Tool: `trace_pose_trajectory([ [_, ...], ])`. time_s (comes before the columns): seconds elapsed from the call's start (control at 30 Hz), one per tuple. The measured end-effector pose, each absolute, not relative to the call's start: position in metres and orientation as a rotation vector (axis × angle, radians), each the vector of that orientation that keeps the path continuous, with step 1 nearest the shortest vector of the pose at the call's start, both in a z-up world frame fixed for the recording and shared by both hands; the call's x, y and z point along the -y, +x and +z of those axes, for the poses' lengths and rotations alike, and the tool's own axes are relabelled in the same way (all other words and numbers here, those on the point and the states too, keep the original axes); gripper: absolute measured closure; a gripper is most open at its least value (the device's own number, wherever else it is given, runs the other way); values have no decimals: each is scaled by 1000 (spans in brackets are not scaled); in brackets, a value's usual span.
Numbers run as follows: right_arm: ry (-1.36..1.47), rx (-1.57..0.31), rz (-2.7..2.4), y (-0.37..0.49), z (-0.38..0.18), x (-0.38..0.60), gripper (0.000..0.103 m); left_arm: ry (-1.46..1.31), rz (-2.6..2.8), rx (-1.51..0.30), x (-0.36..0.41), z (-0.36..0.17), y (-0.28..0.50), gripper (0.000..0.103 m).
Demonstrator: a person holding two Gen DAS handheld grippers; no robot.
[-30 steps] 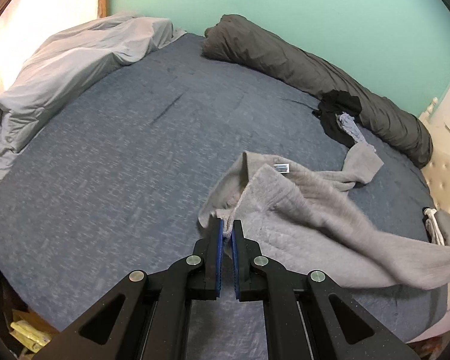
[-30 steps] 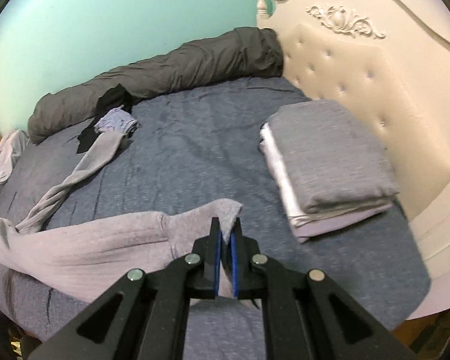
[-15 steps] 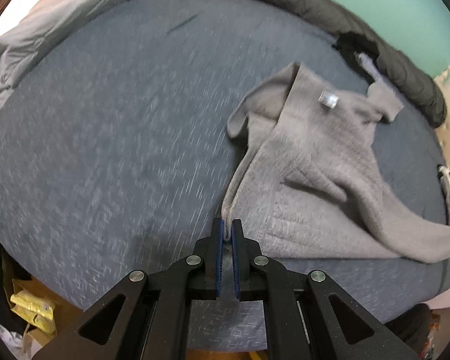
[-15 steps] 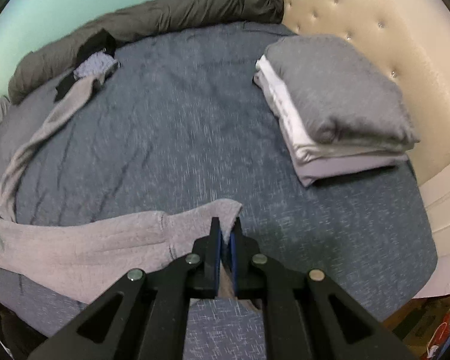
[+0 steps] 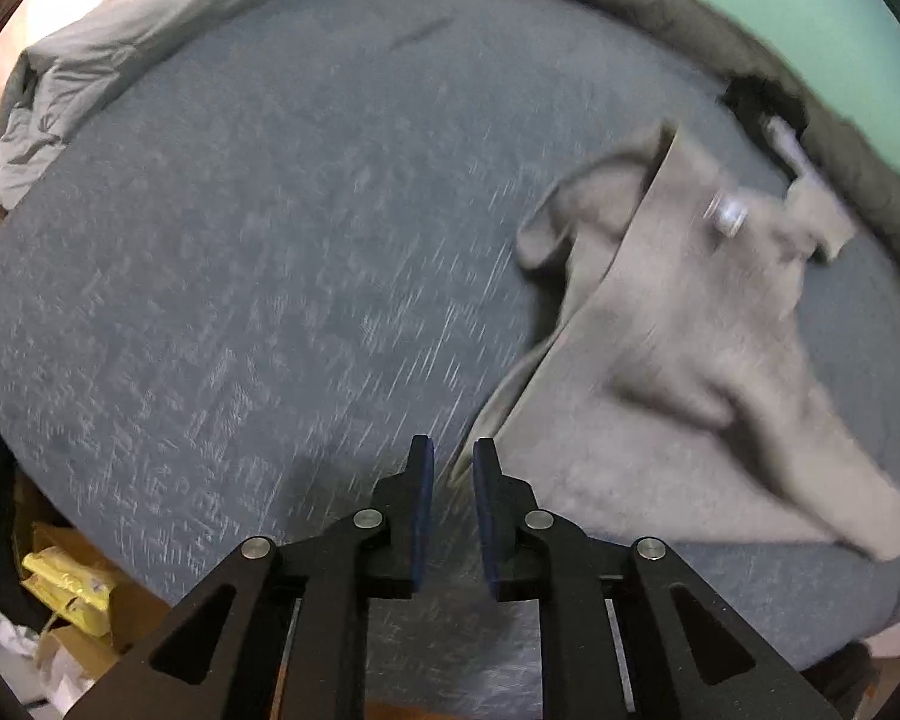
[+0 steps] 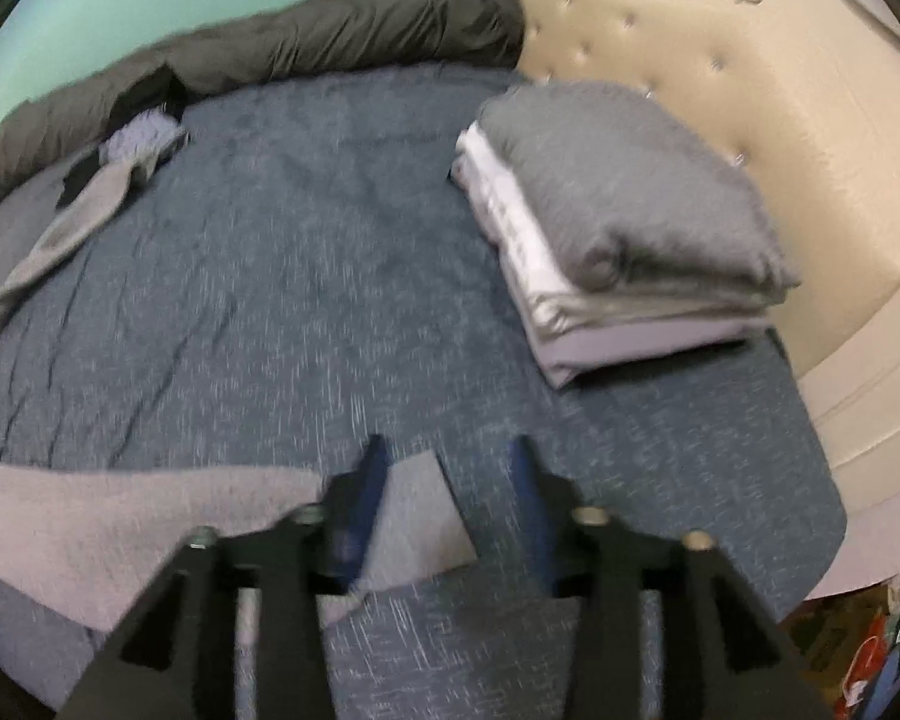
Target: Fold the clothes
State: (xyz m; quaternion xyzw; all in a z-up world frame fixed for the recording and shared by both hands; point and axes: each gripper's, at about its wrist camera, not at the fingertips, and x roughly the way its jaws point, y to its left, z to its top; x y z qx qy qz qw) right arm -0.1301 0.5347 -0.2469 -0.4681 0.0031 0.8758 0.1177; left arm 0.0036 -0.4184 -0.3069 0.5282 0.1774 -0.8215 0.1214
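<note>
Blue-grey bed sheet (image 5: 270, 300) fills both views, teal wall behind, cream tufted headboard (image 6: 720, 96) on the right. Both frames motion-blurred.

Grey sweatpants (image 5: 678, 360) lie spread and rumpled on the sheet, unfolded: waistband with its tag toward the rolled dark duvet (image 6: 282, 54), one leg trailing to the near edge.

Left gripper (image 5: 453, 468): jaws slightly apart, pant hem just ahead between the tips, not clamped. Right gripper (image 6: 444, 480): jaws wide apart, the other leg's cuff lying on the sheet between them, loose.

Folded stack (image 6: 618, 228) sits by the headboard, grey piece on top.

Judgement: garment laid out flat for a fold. To do it well, smooth the bunched seat, line the legs up, then regrip both cuffs deep enough that the fabric cannot slip, and carry them evenly.

Room: broad bare sheet left of the pants. Near bed edge is close under both grippers; a dropped cuff could slide off. Small dark garments (image 6: 132, 138) near the duvet crowd the waistband end.
</note>
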Motion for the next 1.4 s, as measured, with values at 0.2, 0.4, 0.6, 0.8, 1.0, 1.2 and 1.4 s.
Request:
trace_pose_trajectory([
  [0.2,-1279,-53,2784,-140,-225,-483,57,1436,-2535,-481,401,-266,-23,78],
  [0.4,-1293,-103,2977,-156,-225,-401,56,1412,-2591,-495,391,-262,-58,63],
  [0.6,-1340,-241,3056,-170,-249,-338,52,1422,-2631,-532,374,-264,-103,56],
  [0.8,-1389,-394,3121,-183,-277,-275,51,1414,-2651,-616,372,-265,-138,41],
  [1.0,-1435,-502,3172,-188,-308,-224,51,1465,-2599,-622,373,-271,-172,40],
  [1.2,-1476,-563,3202,-181,-343,-197,49,1569,-2511,-679,380,-287,-194,36],
  [1.4,-1528,-501,3189,-183,-363,-187,49,1614,-2464,-725,379,-302,-206,36],
])
